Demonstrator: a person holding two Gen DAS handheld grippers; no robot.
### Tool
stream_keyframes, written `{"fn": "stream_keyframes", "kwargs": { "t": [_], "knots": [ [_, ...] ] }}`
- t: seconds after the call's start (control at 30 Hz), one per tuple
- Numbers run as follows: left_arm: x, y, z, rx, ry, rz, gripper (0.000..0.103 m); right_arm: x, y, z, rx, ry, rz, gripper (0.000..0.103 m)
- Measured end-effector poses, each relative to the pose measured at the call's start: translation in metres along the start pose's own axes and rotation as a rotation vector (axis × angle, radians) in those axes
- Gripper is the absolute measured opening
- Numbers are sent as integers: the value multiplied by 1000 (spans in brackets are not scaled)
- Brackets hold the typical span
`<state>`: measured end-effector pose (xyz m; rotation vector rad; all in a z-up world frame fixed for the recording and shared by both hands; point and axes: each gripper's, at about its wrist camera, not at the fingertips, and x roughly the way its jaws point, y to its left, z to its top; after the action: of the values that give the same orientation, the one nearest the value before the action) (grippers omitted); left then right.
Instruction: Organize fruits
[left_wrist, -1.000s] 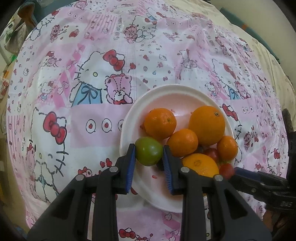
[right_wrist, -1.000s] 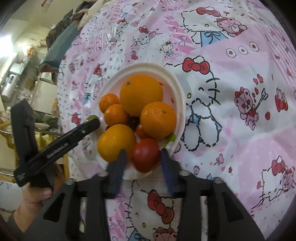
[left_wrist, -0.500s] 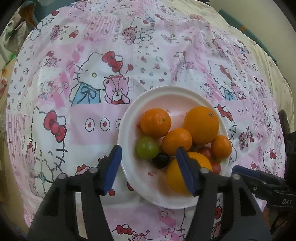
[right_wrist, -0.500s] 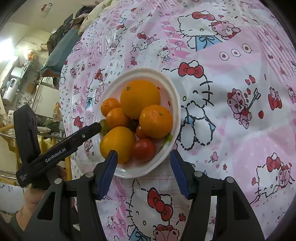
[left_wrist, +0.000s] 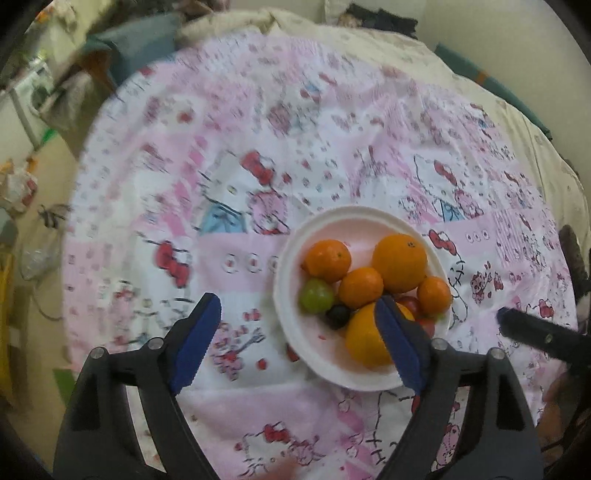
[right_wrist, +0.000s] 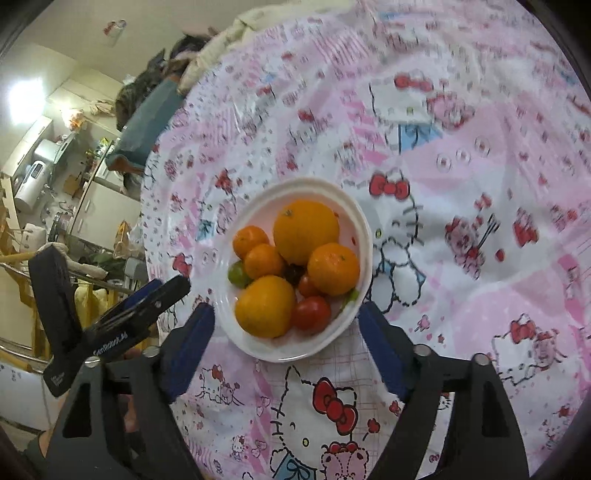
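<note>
1. Pink cartoon-print cloth (left_wrist: 332, 140) covers the counter, with cluttered shelves and appliances (right_wrist: 33, 173) off to the side of the room.
2. Near the middle sits a white plate (right_wrist: 354, 221) piled with fruit: a big orange (right_wrist: 306, 230) at 12 o'clock, small mandarins (right_wrist: 263, 260) at 9, a red tomato (right_wrist: 311, 313) at 5, and a green fruit (left_wrist: 316, 295) with a dark grape (left_wrist: 338, 314) tucked low (partly hidden in the right view).
3. Left gripper (left_wrist: 295, 341) hangs above the plate's near edge, fingers (left_wrist: 195, 343) spread wide and holding nothing.
4. Right gripper (right_wrist: 286, 345) also hovers short of the plate, fingers wide apart, empty.
5. All the fruit lies on the plate, so the gathering step looks done or nearly so.
6. Any further move would call only for checking the cloth for strays; none shows.
</note>
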<state>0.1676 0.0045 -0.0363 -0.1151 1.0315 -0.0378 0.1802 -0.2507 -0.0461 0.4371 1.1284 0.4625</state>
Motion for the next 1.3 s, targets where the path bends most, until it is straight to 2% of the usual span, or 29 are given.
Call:
{"fn": "stream_keyframes", "kwargs": {
  "t": [0.03, 0.13, 0.27, 0.3, 0.37, 0.43, 0.5, 0.57, 0.83, 1.0, 1.17, 1.3],
  "knots": [
    [-10, 0, -2, 6, -21, 13, 83, -5, 4, -1, -18, -15, -13, 85],
    [-32, 1, -9, 16, -76, 20, 83, -24, 18, -6, -84, -75, -44, 95],
    [-51, 6, -28, 0, -93, 13, 83, -48, 35, -19, -184, -161, -93, 96],
    [-54, 6, -33, 0, -94, 12, 84, -53, 37, -24, -193, -177, -99, 96],
    [-64, 7, -44, -2, -97, 9, 94, -62, 42, -33, -211, -219, -122, 99],
    [-76, 7, -53, -2, -119, 1, 94, -72, 47, -43, -232, -259, -130, 102],
    [-90, 5, -63, 3, -148, 9, 94, -78, 50, -53, -251, -274, -137, 103],
    [-101, 5, -72, -8, -175, 19, 103, -81, 51, -63, -255, -283, -147, 103],
    [-123, 8, -99, -23, -281, 92, 103, -79, 59, -91, -305, -377, -230, 103],
    [-121, 2, -99, 5, -322, 124, 103, -70, 68, -92, -339, -392, -263, 103],
    [-114, 8, -98, -42, -277, 85, 103, -60, 70, -93, -352, -374, -266, 103],
    [-115, 9, -98, -51, -282, 77, 103, -57, 70, -93, -347, -361, -265, 103]
  ]
}}
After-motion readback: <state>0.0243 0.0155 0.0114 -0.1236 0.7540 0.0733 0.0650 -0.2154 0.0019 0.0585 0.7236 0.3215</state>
